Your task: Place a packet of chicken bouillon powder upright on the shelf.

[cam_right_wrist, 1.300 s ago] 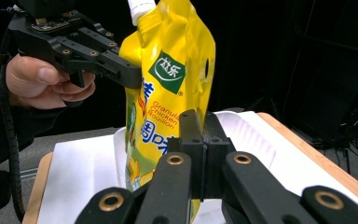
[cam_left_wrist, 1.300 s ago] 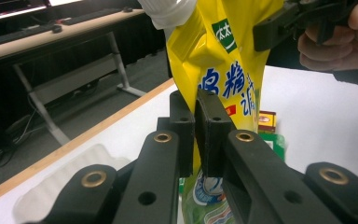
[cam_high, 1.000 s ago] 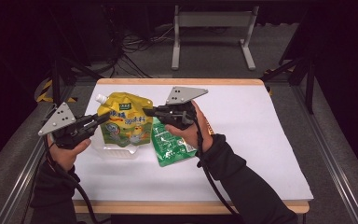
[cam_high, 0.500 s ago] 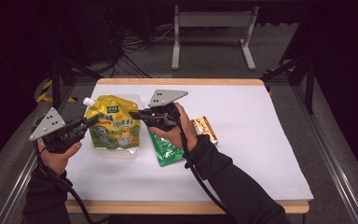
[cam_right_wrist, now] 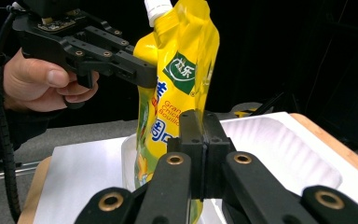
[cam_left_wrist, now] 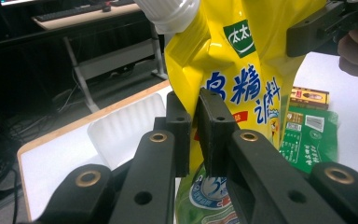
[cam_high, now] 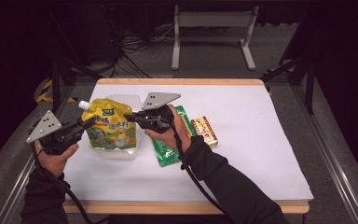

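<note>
The white-topped table [cam_high: 242, 154] with its wooden rim carries everything. On it, toward its left end, lies a white ribbed tray [cam_high: 119, 154], and above that tray stands the yellow spouted seasoning pouch [cam_high: 110, 128], upright with its white cap [cam_high: 83, 104] at the upper left, held from both sides. Just right of the pouch a green sachet [cam_high: 164, 151] lies flat, and beyond that a small red and yellow packet [cam_high: 204, 130]. The left gripper [cam_high: 85, 125] pinches the pouch's left edge, its jaws having just eased a little wider yet still nipping the foil. The right gripper [cam_high: 129, 115] clamps the pouch's right edge, jaws pressed fully together.
</note>
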A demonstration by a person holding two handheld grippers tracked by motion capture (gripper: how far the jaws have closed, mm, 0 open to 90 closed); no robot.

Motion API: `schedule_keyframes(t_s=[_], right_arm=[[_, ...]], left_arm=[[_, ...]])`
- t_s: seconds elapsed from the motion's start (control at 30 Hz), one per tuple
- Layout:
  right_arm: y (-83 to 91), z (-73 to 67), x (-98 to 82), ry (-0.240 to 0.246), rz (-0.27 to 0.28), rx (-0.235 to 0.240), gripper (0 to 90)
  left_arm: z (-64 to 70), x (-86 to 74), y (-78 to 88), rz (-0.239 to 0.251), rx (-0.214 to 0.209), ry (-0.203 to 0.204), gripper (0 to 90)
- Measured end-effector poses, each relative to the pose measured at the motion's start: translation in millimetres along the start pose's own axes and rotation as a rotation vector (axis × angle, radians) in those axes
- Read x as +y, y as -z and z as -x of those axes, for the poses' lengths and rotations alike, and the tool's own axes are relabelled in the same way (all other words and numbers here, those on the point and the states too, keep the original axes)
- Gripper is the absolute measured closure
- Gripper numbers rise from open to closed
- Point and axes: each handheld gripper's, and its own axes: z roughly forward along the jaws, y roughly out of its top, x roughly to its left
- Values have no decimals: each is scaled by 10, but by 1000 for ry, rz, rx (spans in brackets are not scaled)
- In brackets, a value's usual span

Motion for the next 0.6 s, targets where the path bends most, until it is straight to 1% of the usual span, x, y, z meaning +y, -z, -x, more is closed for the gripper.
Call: schedule_keyframes(t_s=[0.13, 0.17, 0.2, 0.23, 0.3, 0.37, 0.43, 0.47, 0.53, 0.6], right_arm=[[-26, 1, -21, -8, -3, 2, 900], [-35, -1, -27, -4, -11, -3, 900], [-44, 2, -36, -1, -18, -4, 900], [-48, 6, -44, -5, -23, -2, 900], [-60, 11, -68, -4, -38, 4, 900], [-87, 13, -97, -5, -59, -3, 883], [-110, 9, -130, 1, -74, 0, 871], [-121, 5, -153, 4, -84, 0, 863], [-127, 4, -170, 5, -87, -3, 851], [-125, 13, -197, -12, -94, -4, 809]], left_arm=[[-11, -10, -2, -5, 4, 1, 823], [-13, -19, -10, -1, 3, 7, 823], [-20, -27, -13, -7, -3, 9, 823], [-23, -41, -24, 1, -8, 15, 823], [-23, -70, -34, -15, -10, 18, 819], [-15, -98, -57, -38, -22, 9, 808], [6, -119, -92, -69, -14, -8, 770], [11, -122, -101, -73, -16, -8, 747], [18, -120, -107, -65, -21, -9, 738], [32, -93, -96, -50, -9, -9, 667]])
